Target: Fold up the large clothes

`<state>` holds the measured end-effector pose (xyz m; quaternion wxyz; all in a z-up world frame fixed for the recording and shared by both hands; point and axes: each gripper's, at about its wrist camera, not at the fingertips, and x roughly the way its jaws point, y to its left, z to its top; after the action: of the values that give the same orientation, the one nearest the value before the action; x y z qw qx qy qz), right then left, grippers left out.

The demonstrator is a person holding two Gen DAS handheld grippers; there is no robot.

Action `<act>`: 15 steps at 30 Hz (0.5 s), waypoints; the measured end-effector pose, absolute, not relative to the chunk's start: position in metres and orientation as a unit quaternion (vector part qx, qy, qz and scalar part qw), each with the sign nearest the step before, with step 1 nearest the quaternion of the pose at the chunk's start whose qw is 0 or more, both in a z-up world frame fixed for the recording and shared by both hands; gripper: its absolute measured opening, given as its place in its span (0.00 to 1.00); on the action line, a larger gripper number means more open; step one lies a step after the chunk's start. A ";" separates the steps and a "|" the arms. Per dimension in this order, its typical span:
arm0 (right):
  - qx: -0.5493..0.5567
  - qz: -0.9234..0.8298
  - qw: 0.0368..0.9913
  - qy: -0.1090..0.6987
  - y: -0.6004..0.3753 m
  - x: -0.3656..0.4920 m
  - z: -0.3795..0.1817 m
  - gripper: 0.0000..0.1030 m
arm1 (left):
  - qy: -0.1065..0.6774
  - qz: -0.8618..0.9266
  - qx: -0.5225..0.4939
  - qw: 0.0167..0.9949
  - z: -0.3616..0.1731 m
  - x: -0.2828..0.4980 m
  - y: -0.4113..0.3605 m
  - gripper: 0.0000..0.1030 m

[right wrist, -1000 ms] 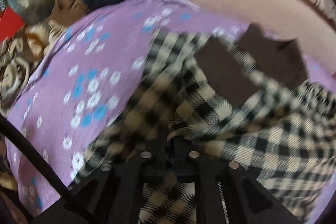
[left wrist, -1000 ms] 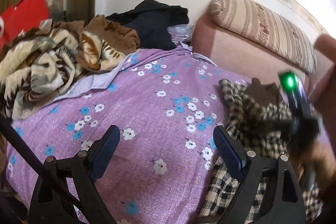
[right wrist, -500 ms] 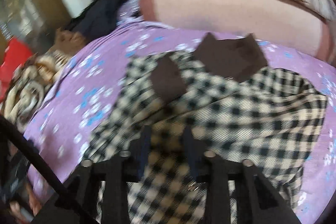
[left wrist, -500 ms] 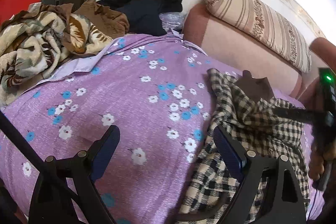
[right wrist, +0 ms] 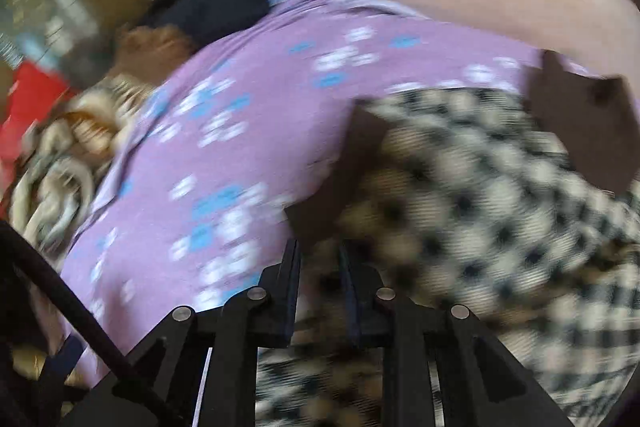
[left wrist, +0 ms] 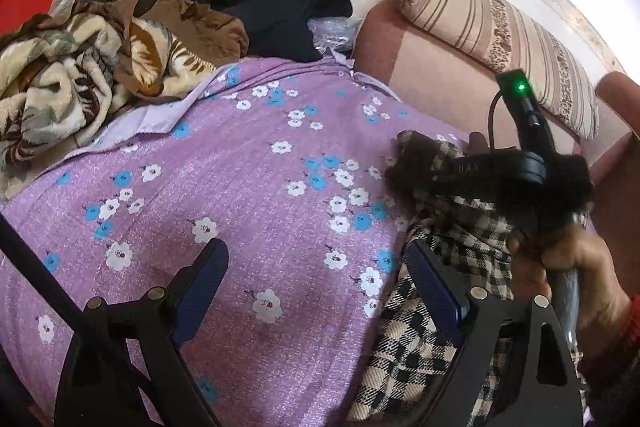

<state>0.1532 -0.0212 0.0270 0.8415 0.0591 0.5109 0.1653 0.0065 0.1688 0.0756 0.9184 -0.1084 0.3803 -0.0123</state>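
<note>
A black-and-cream checked coat [left wrist: 416,343] with a brown collar lies bunched on the purple flowered bedsheet [left wrist: 256,195]. My left gripper [left wrist: 320,279] is open and empty, hovering over the sheet just left of the coat. My right gripper [right wrist: 320,263] is shut on a fold of the checked coat [right wrist: 480,227], whose brown collar [right wrist: 576,123] lies at the far right. From the left wrist view, the right gripper [left wrist: 416,163] and the hand holding it reach leftward above the coat. The right wrist view is motion-blurred.
A crumpled brown-and-cream blanket [left wrist: 80,75] and dark clothes [left wrist: 288,11] are piled at the far side of the bed. A pink sofa back [left wrist: 440,67] with a striped bolster [left wrist: 500,35] borders the right. A wall stands behind.
My right gripper has carried the coat fold leftward and lower over the sheet, bunching the coat. My left gripper stayed open and shifted only slightly.
</note>
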 end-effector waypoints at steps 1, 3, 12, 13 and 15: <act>0.046 0.169 0.843 0.508 -0.019 0.150 0.029 0.22 | 0.381 -0.013 -0.112 0.918 0.075 0.007 0.170 0.87; 0.030 0.162 0.851 0.498 -0.031 0.137 0.038 0.23 | 0.380 -0.009 -0.113 0.918 0.075 0.006 0.170 0.87; -0.009 -0.094 0.853 0.514 -0.209 0.103 0.032 0.24 | 0.372 -0.012 -0.057 0.927 0.074 -0.003 0.146 0.87; -0.026 -0.138 0.844 0.518 -0.226 0.102 0.028 0.24 | 0.370 -0.012 -0.050 0.928 0.074 -0.004 0.142 0.87; -0.040 -0.223 0.818 0.529 -0.270 0.100 0.016 0.24 | 0.364 -0.014 -0.031 0.931 0.074 -0.007 0.136 0.87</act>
<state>0.0999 -0.2696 0.0163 0.8179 -0.0395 0.5289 -0.2229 -0.0068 0.1359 0.0735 0.9306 -0.0306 0.3645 -0.0141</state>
